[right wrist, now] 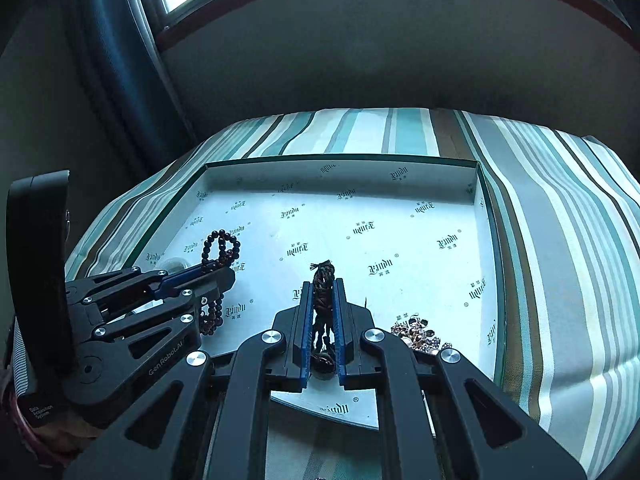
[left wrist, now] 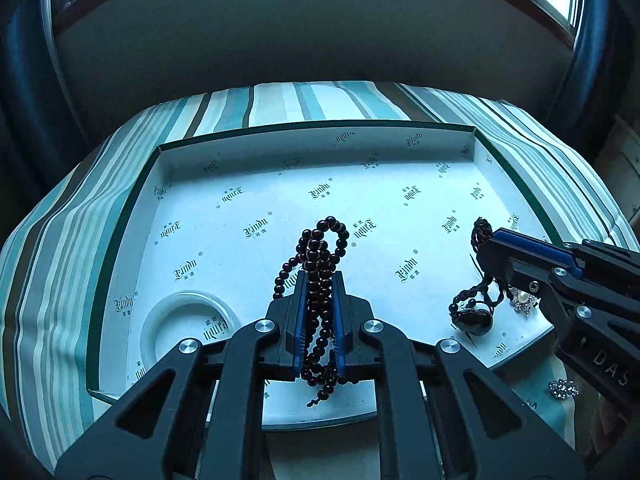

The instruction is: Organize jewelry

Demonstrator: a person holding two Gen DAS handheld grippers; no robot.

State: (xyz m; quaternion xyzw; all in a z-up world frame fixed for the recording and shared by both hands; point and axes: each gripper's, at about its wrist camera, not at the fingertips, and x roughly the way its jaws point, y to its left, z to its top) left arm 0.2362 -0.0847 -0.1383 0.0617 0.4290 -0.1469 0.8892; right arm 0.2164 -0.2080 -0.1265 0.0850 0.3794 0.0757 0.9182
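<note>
Partly hidden between the blue pads of the left gripper (left wrist: 319, 280), a dark red wooden bead strand (left wrist: 320, 264) is pinched tight, its loop sticking out past the fingertips and its tail hanging below. The right gripper (right wrist: 323, 286) is likewise clamped on a dark braided cord necklace (right wrist: 323, 280), whose black gourd-shaped pendant (left wrist: 472, 320) dangles under the jaws, mostly concealed in its own view. Both hover over a shallow white printed cardboard box lid (left wrist: 280, 200) on a striped cloth. Just right of the right gripper, inside the lid, lies a sparkly rhinestone brooch cluster (right wrist: 420, 332), details unclear.
</note>
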